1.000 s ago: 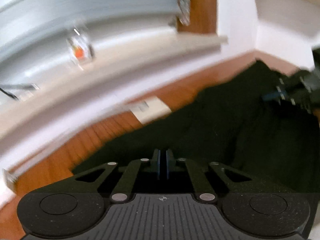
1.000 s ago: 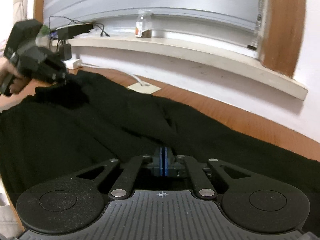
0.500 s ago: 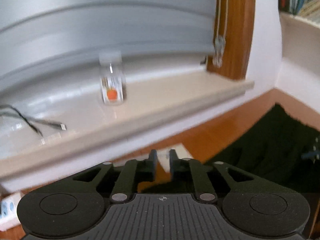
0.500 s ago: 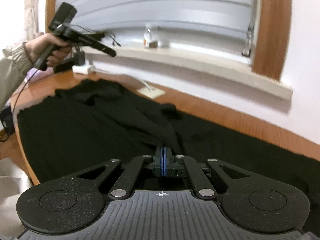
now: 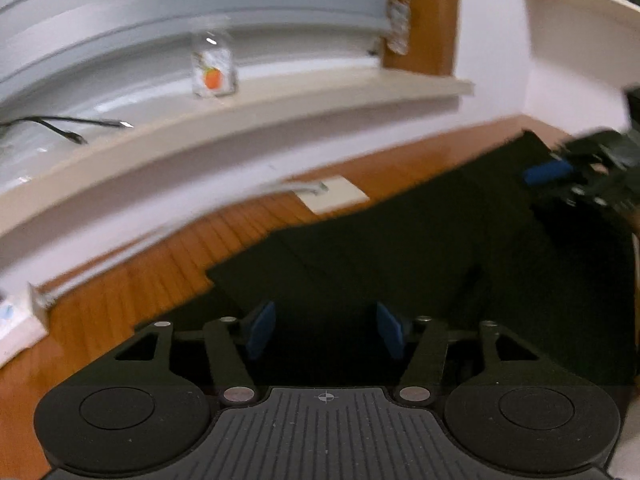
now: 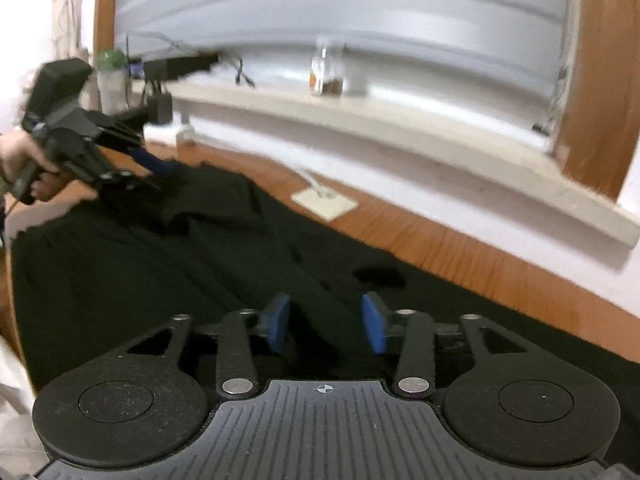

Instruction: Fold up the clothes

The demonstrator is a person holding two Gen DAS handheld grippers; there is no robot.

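Observation:
A black garment (image 5: 420, 264) lies spread flat on the wooden table (image 5: 132, 280). My left gripper (image 5: 325, 328) hovers over its near left corner. Its jaws are opening, and only flat cloth shows under the gap. My right gripper (image 6: 326, 322) is over the garment (image 6: 160, 272) further right. Its jaws are opening too, above a ridge of cloth that the blue pads (image 6: 278, 322) do not press. In the right wrist view a hand (image 6: 24, 160) holds the left gripper (image 6: 156, 168) at the garment's far left end. The left wrist view shows the right gripper (image 5: 538, 176) at its right edge.
A window sill (image 6: 400, 128) runs along the wall behind the table, with a glass jar (image 5: 212, 68) and cables (image 5: 60, 126) on it. A white square plate (image 6: 324, 202) lies on the wood just beyond the garment. A white box (image 5: 16, 320) sits at the table's left.
Both grippers were shut a second ago and now stand open. The left one lifted off the cloth toward the sill, then came back down over the garment. The right one shifted little.

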